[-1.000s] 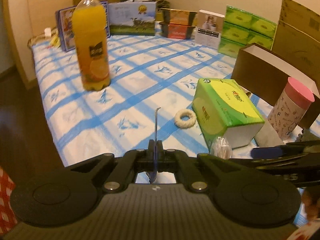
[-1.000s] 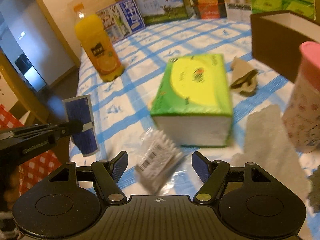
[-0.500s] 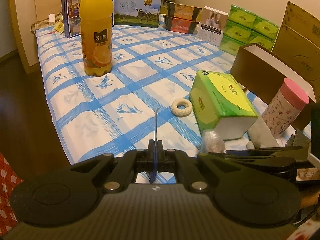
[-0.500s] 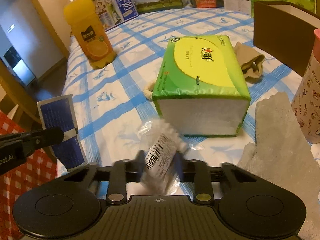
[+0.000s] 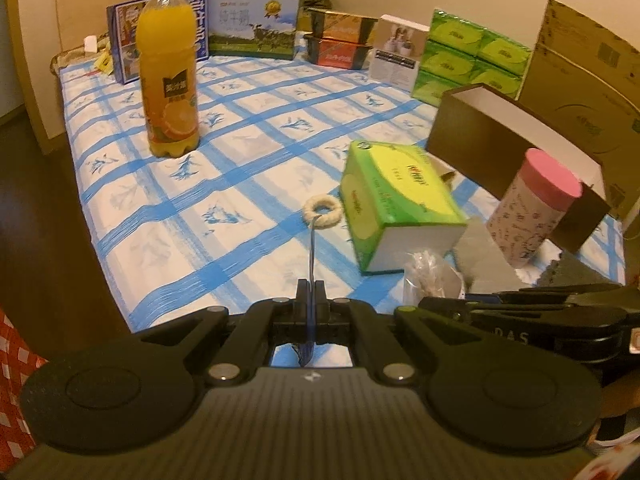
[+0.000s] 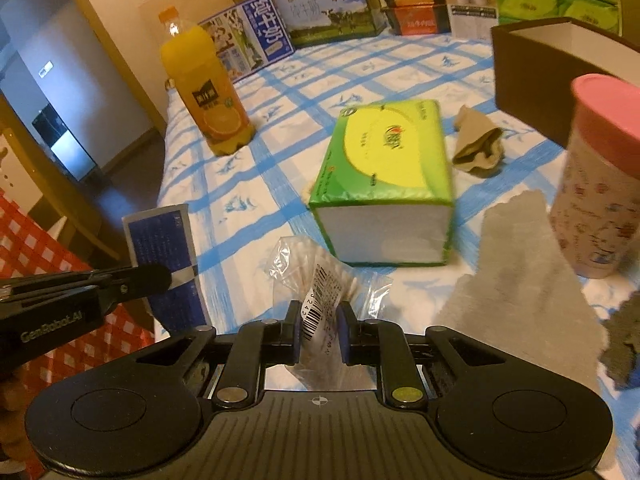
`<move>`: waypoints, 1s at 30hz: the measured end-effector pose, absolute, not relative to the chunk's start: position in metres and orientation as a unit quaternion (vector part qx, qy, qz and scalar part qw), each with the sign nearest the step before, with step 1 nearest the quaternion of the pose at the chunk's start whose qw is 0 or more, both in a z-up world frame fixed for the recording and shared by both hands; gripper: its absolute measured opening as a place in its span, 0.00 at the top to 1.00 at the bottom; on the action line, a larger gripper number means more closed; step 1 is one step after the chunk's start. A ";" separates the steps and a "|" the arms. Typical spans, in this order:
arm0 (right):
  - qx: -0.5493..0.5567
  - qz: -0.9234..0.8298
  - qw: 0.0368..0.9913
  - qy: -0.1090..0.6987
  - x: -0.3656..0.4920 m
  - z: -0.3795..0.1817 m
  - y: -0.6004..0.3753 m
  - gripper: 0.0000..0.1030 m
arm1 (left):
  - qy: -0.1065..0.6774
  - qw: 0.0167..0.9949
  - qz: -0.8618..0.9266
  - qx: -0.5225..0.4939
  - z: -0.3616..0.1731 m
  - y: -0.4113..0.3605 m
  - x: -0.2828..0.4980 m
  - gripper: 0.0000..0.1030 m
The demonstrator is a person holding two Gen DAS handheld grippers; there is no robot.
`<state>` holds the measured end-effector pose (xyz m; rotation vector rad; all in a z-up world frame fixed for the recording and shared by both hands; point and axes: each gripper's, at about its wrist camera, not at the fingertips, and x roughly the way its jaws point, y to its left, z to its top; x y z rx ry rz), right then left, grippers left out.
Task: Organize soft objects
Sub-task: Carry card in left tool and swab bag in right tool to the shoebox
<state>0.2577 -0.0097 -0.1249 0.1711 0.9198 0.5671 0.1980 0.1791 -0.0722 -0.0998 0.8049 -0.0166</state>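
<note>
Since a second ago: right claw jaws have just been closing and now pinch the clear bag of cotton swabs, which was lying loose on the bed ahead of open jaws. Bag now stands up between the pads, barcode label facing the camera, its top flopping over just in front of the green tissue pack.

Left claw: jaws together, clamped on a thin blue packet, edge-on in its own view. From the right wrist view the same packet shows its flat blue face with a white border, held upright at the left, off the bed's edge.

The two claws sit side by side; the right one shows as a black bar at the lower right of the left view, with the swab bag just ahead of it.

Outward on the blue-checked bed sheet:
- tissue pack lying flat, white end toward the claws
- cream fabric ring just left of the pack, near touching it
- grey cloth flat to the right of the pack, a darker grey cloth at the right edge
- pink-lidded cup upright beside the grey cloth
- crumpled tan cloth behind the pack, near the open brown box
- orange juice bottle upright, well apart to the left
- far edge: milk cartons, stacked green tissue packs, cardboard against the wall.
</note>
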 end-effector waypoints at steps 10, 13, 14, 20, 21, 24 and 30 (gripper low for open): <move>0.100 0.247 0.867 0.420 0.231 -0.098 -0.068 0.82 | 0.378 0.924 -0.050 -0.028 -0.049 0.127 0.185 1.00; 0.106 0.237 0.872 0.415 0.225 -0.092 -0.089 0.82 | 0.374 0.925 -0.066 -0.018 -0.044 0.108 0.183 0.99; 0.107 0.232 0.874 0.414 0.223 -0.090 -0.095 0.82 | 0.374 0.925 -0.071 -0.016 -0.042 0.103 0.184 1.00; 0.118 0.192 0.886 0.406 0.213 -0.078 -0.143 0.82 | 0.367 0.925 -0.103 -0.001 -0.034 0.066 0.190 1.00; 0.121 0.183 0.888 0.405 0.212 -0.076 -0.151 0.82 | 0.366 0.924 -0.108 0.000 -0.033 0.062 0.192 1.00; 0.130 0.156 0.893 0.401 0.213 -0.072 -0.177 0.82 | 0.362 0.924 -0.123 0.006 -0.030 0.047 0.200 1.00; 0.144 0.114 0.905 0.384 0.221 -0.061 -0.222 0.82 | 0.349 0.926 -0.145 0.025 -0.023 0.026 0.225 1.00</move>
